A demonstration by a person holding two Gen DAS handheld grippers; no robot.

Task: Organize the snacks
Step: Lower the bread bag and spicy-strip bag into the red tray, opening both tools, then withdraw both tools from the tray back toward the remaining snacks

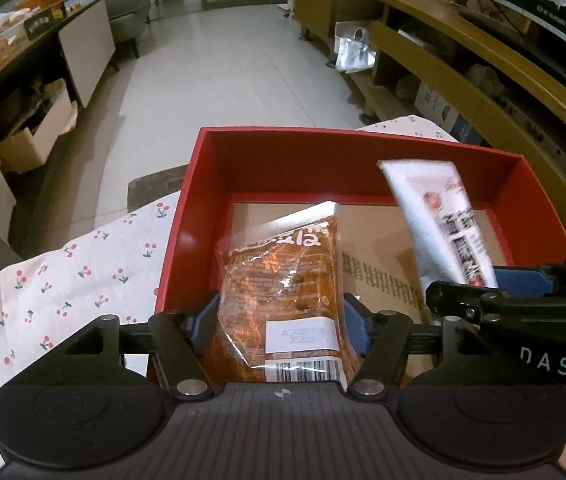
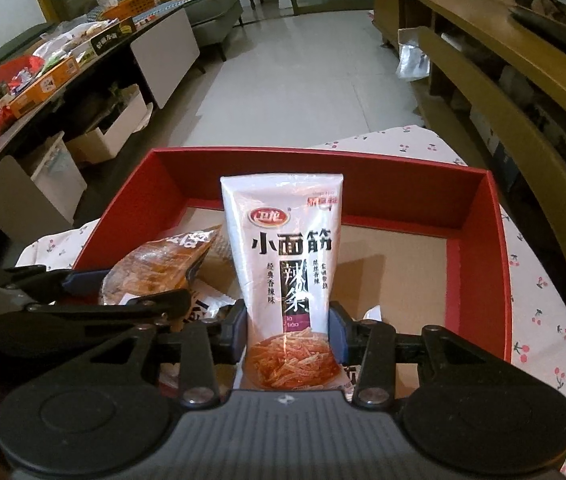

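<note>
With our left gripper (image 1: 281,322) we clamp a clear plastic packet of orange-brown snack (image 1: 283,300) between both blue pads, fingers narrowed onto its sides. Our right gripper (image 2: 289,332) squeezes a tall white pouch of spicy strips with black lettering (image 2: 285,264) the same way, upright. Both packets hang over the open red cardboard box (image 1: 191,216), above its brown cardboard floor. The box rests on a white cloth printed with small red cherries (image 1: 75,276), the left packet nearer its left wall.
</note>
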